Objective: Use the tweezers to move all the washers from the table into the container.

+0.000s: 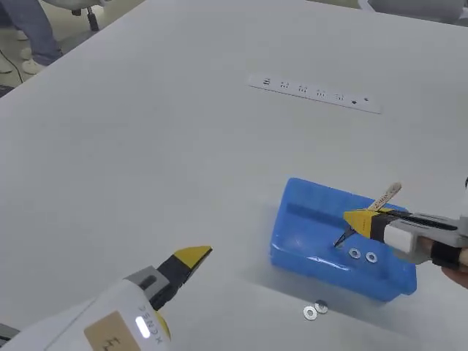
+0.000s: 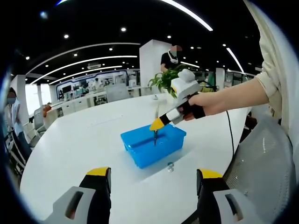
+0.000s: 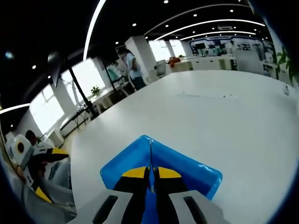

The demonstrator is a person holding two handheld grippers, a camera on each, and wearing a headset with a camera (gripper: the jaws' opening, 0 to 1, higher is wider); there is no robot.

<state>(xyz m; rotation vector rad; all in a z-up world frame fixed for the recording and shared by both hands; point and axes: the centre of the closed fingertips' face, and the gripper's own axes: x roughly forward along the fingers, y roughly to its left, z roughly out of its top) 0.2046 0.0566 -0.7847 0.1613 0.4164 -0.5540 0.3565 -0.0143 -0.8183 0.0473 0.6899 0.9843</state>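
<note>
Left gripper [image 2: 153,172] nearest, low at near left, jaws spread wide, nothing between them, idle over the bare table [image 1: 146,146]. Next out: two washers on the table [image 1: 315,310], touching or nearly so, just off the container's near wall. Blue container [image 1: 307,212] sits right of centre, open top. Two washers inside [image 1: 363,255] lie flat on its floor, toward the near right part. Right gripper [image 1: 357,223] reaches in from the right over the container, jaws pressed together on the tweezers [image 1: 343,238]. The tweezers point down into the container, tips hovering just left of the two washers inside. Too small to tell if the tips carry anything. Far side: white power strip [image 1: 314,93], well apart from the work.

Judgement: about half done, two in, two to go. Step in hand looks like the end of a drop-off or the start of the next fetch.

To do it well:
- Lift the tweezers straight up, clear of the near wall, before pulling back toward the person, so the rim isn't knocked.
- Take the outer washer of the pair first, nipping it at the edge or with one tip through the hole, so its neighbour isn't dragged.
- Keep the squeeze steady. Thin flat metal on a smooth top will likely skate or flick away if pinched at an angle.
- Left gripper could steady the container if it slides.
</note>
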